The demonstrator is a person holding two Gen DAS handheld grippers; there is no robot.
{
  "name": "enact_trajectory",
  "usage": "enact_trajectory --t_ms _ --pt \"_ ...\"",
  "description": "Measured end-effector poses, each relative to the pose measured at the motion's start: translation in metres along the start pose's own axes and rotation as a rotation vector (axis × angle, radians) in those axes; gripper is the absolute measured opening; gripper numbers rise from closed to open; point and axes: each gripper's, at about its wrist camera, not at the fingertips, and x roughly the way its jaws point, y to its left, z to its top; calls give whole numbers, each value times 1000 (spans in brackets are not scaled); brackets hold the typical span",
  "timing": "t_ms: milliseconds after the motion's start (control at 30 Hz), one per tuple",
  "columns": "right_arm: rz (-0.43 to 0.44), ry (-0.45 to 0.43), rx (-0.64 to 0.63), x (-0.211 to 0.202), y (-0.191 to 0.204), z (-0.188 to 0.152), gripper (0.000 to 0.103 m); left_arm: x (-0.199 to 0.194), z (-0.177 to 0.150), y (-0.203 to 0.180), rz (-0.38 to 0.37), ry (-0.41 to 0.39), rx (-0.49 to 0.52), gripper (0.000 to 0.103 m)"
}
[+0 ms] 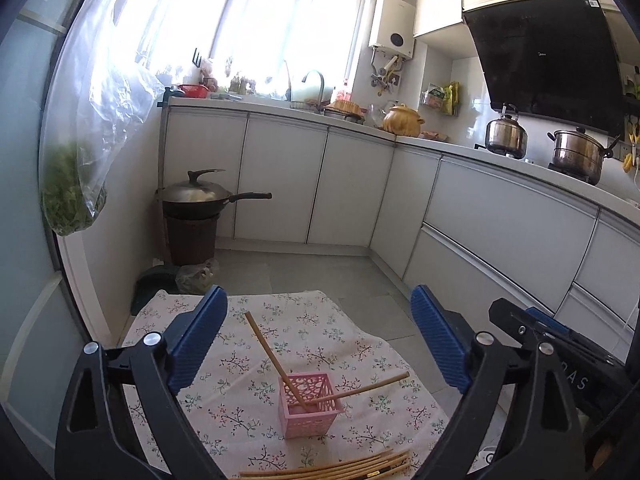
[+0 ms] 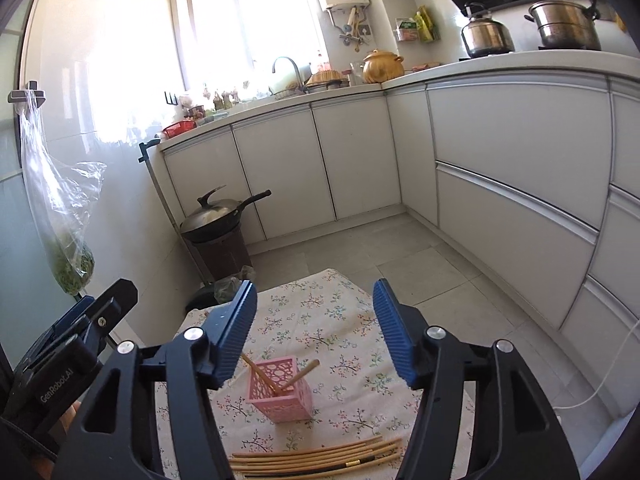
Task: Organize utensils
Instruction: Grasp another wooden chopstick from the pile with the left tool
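A pink lattice holder [image 1: 310, 406] [image 2: 282, 394] stands upright on a floral cloth [image 1: 240, 344] [image 2: 328, 320] over a low table. Two wooden chopsticks [image 1: 268, 350] [image 2: 298, 376] stand in it, leaning apart. Several more chopsticks [image 1: 332, 468] [image 2: 316, 458] lie in a row on the cloth in front of the holder, one dark with a gold band. My left gripper [image 1: 316, 340] is open and empty, above the holder. My right gripper [image 2: 316, 336] is open and empty, above and behind the holder. Each gripper shows at the edge of the other's view.
White kitchen cabinets [image 1: 500, 220] [image 2: 520, 160] run along the back and right. A lidded wok on a brown bin [image 1: 196, 216] [image 2: 218, 236] stands at the left wall. A plastic bag of greens [image 1: 76, 184] [image 2: 68, 256] hangs at the left. Grey tiled floor [image 2: 420, 272] lies beyond the table.
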Motion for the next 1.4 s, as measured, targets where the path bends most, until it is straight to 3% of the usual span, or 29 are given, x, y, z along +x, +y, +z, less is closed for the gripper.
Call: enact_trajectory --t_ms 33,100,167,333,500,633,767,867,1067,1200,1367,1400 --pt "-5 0 8 -2 -3 -2 72 -1 -2 0 -1 5 0 95" --pt "-22 -8 40 -10 -14 -8 90 -3 -6 -1 -6 16 7 96" --pt "-52 -19 83 -20 -31 -16 97 -2 -12 -2 -19 42 26 96" --pt "-108 48 180 -37 -80 -46 97 18 -41 -11 -92 214 110 96" --pt "-134 153 334 -47 -130 -80 96 60 -100 -43 -201 492 295 96" --pt "-145 202 439 -48 -159 -95 96 83 -143 -76 -283 628 400 96" --pt "-164 197 460 -51 -171 -98 97 114 -186 -106 -450 821 471 96" --pt "-174 212 486 -52 -180 -100 97 133 -213 -121 -578 921 552 96" --pt "-143 260 583 -46 -201 -107 96 162 -239 -135 -706 1014 540 93" --pt "-115 303 629 -39 -209 -113 96 173 -255 -143 -678 1049 605 80" --pt "-101 330 669 -35 -213 -117 96 179 -265 -151 -620 1019 670 66" --pt "-103 331 672 -34 -213 -117 97 181 -266 -153 -599 1013 693 59"
